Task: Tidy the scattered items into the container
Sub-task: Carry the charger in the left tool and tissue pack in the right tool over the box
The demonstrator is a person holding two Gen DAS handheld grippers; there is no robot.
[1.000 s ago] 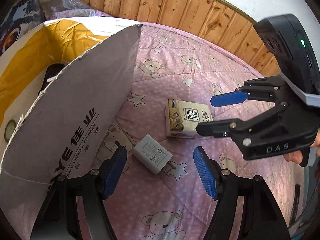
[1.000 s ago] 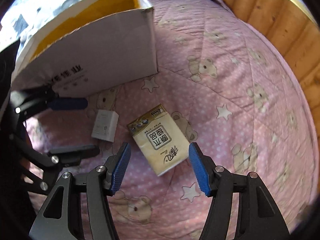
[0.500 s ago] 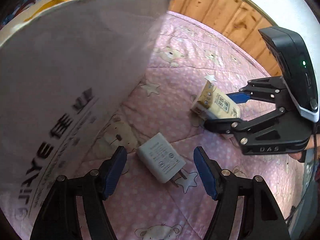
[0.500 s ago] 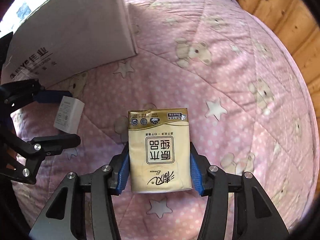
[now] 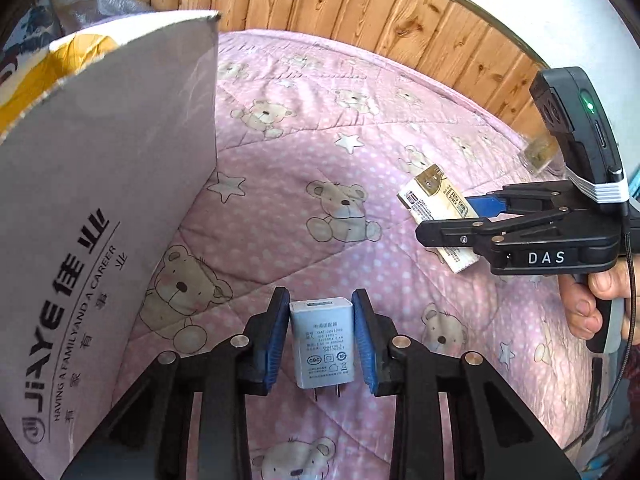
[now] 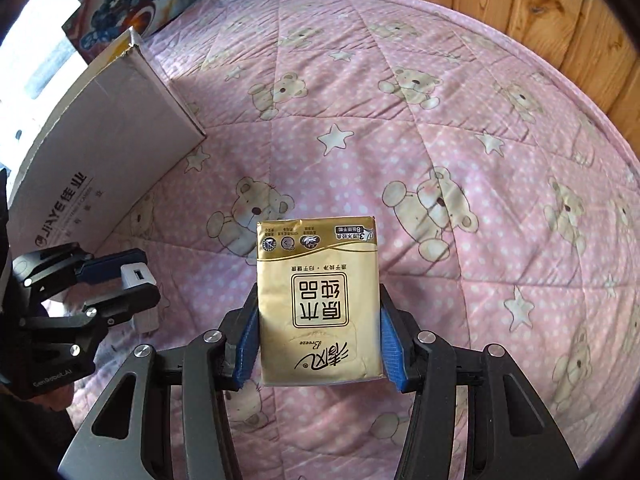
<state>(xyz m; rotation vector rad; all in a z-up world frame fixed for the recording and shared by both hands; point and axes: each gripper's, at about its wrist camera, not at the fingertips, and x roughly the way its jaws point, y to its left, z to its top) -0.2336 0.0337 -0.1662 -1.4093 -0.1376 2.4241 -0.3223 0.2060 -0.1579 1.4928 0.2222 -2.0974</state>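
Observation:
My left gripper (image 5: 321, 336) is shut on a small white USB charger (image 5: 322, 347), prongs pointing back toward the camera, held above the pink quilt. My right gripper (image 6: 318, 336) is shut on a gold tissue pack (image 6: 318, 300), also lifted off the bed. From the left wrist view, the right gripper (image 5: 452, 220) holds the tissue pack (image 5: 436, 204) at the right. From the right wrist view, the left gripper (image 6: 120, 276) with the charger (image 6: 138, 276) sits at the far left. The cardboard box (image 5: 100, 216) stands at the left, its yellow inside partly showing.
A pink quilt (image 6: 400, 120) with bears and stars covers the bed. Wooden panelling (image 5: 360, 12) runs along the far side. A person's hand (image 5: 592, 300) grips the right tool. A printed cushion (image 6: 132, 4) lies beyond the box (image 6: 100, 160).
My left gripper closed on the charger and lifted it off the quilt. My right gripper, which took hold of the tissue pack half a second ago, has raised it further.

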